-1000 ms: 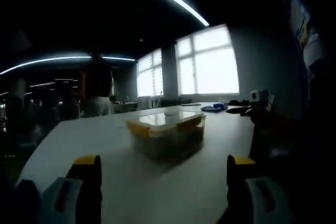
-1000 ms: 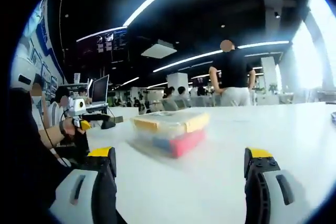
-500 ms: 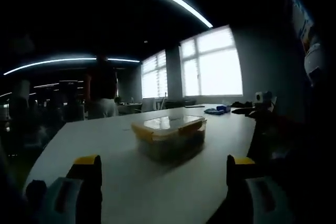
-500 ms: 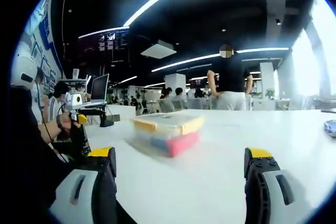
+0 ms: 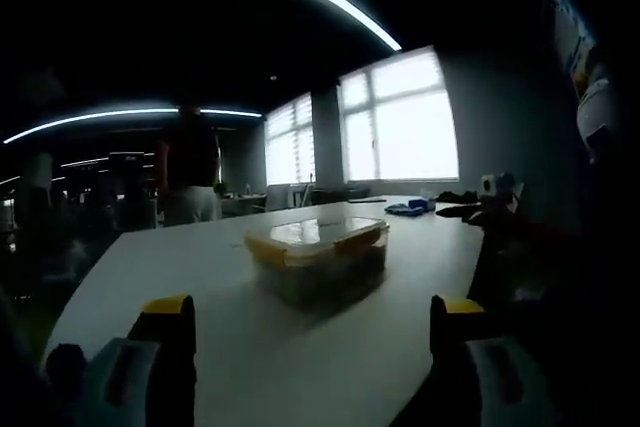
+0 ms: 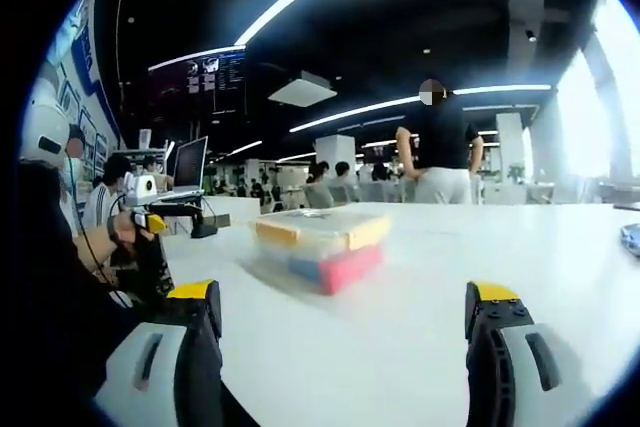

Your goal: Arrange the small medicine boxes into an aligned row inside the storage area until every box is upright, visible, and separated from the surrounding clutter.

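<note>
A clear storage box with a yellow-clipped lid point(image 5: 318, 255) point(image 6: 320, 244) sits shut on the white table point(image 5: 240, 337) point(image 6: 400, 327). Through its wall in the right gripper view I see red and blue small boxes point(image 6: 335, 271). My left gripper point(image 5: 312, 342) is open, its yellow-tipped jaws wide apart short of the box. My right gripper point(image 6: 345, 322) is also open, low over the table and apart from the box. In the right gripper view the other gripper point(image 6: 150, 219) shows at the left in a hand; in the left gripper view the other gripper point(image 5: 492, 197) shows at the right.
A person in a dark top point(image 6: 440, 147) point(image 5: 190, 172) stands beyond the table. A blue object point(image 5: 408, 207) lies at the table's far side near the windows. A monitor point(image 6: 190, 169) and seated people are at the left in the right gripper view.
Both views have shifted slightly with the hands. The storage box stays put and both grippers stay open.
</note>
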A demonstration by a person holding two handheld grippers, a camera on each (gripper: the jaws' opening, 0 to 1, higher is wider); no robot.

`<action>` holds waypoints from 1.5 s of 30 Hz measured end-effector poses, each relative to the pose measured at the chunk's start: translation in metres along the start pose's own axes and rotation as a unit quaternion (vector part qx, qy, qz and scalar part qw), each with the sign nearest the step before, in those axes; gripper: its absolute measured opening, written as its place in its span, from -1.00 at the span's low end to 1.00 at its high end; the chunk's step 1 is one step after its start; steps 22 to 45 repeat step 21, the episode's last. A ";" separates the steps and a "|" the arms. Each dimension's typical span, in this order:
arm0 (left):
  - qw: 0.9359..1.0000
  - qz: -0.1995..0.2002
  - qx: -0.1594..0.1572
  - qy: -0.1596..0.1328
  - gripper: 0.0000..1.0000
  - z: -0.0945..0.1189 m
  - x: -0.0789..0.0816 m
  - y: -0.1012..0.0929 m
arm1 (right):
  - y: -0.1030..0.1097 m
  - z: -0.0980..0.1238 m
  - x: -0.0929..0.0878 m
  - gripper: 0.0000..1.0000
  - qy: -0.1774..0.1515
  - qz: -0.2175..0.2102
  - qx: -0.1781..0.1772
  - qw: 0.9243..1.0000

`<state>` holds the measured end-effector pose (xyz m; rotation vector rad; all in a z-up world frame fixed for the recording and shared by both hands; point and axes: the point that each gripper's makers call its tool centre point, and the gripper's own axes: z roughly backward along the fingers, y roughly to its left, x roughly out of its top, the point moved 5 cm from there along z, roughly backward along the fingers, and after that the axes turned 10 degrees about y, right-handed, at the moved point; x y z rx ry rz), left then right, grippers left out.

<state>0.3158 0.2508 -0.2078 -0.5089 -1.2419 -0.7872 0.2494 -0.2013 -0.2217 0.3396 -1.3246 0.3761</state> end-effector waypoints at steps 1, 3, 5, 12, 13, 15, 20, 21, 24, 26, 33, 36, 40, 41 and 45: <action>1.000 -0.001 0.001 0.002 0.94 0.000 0.000 0.000 | 0.000 0.000 0.000 1.00 0.000 -0.001 0.000 1.000; 1.000 -0.001 0.001 0.002 0.94 0.000 0.000 0.000 | 0.001 0.000 0.000 1.00 -0.002 -0.003 0.002 1.000; 1.000 -0.001 0.000 0.000 0.93 0.000 0.002 -0.001 | 0.001 0.001 0.000 1.00 -0.002 -0.002 0.001 1.000; 1.000 -0.005 -0.002 -0.003 0.91 -0.001 0.004 -0.002 | 0.002 -0.001 -0.001 1.00 0.001 0.000 0.001 1.000; 1.000 -0.006 -0.003 -0.003 0.90 -0.001 0.005 -0.002 | 0.002 -0.001 -0.001 1.00 0.000 -0.001 0.001 1.000; 1.000 -0.006 -0.003 -0.005 0.90 -0.001 0.005 -0.002 | 0.002 -0.002 -0.002 1.00 0.001 -0.004 0.002 1.000; 1.000 -0.006 -0.003 -0.003 0.89 -0.001 0.004 -0.001 | 0.003 -0.003 -0.004 1.00 0.003 -0.004 0.002 1.000; 1.000 -0.007 -0.003 -0.002 0.89 -0.001 0.004 -0.001 | 0.003 -0.003 -0.004 1.00 0.003 -0.005 0.003 1.000; 1.000 -0.007 -0.003 -0.002 0.89 -0.001 0.004 -0.001 | 0.003 -0.003 -0.004 1.00 0.003 -0.005 0.003 1.000; 1.000 -0.007 -0.003 -0.002 0.89 -0.001 0.004 -0.001 | 0.003 -0.003 -0.004 1.00 0.003 -0.005 0.003 1.000; 1.000 -0.007 -0.003 -0.002 0.89 -0.001 0.004 -0.001 | 0.003 -0.003 -0.004 1.00 0.003 -0.005 0.003 1.000; 1.000 -0.007 -0.003 -0.002 0.89 -0.001 0.004 -0.001 | 0.003 -0.003 -0.004 1.00 0.003 -0.005 0.003 1.000; 1.000 -0.007 -0.003 -0.002 0.89 -0.001 0.004 -0.001 | 0.003 -0.003 -0.004 1.00 0.003 -0.005 0.003 1.000; 1.000 -0.007 -0.003 -0.002 0.89 -0.001 0.004 -0.001 | 0.003 -0.003 -0.004 1.00 0.003 -0.005 0.003 1.000; 1.000 -0.007 -0.003 -0.002 0.89 -0.001 0.004 -0.001 | 0.003 -0.003 -0.004 1.00 0.003 -0.005 0.003 1.000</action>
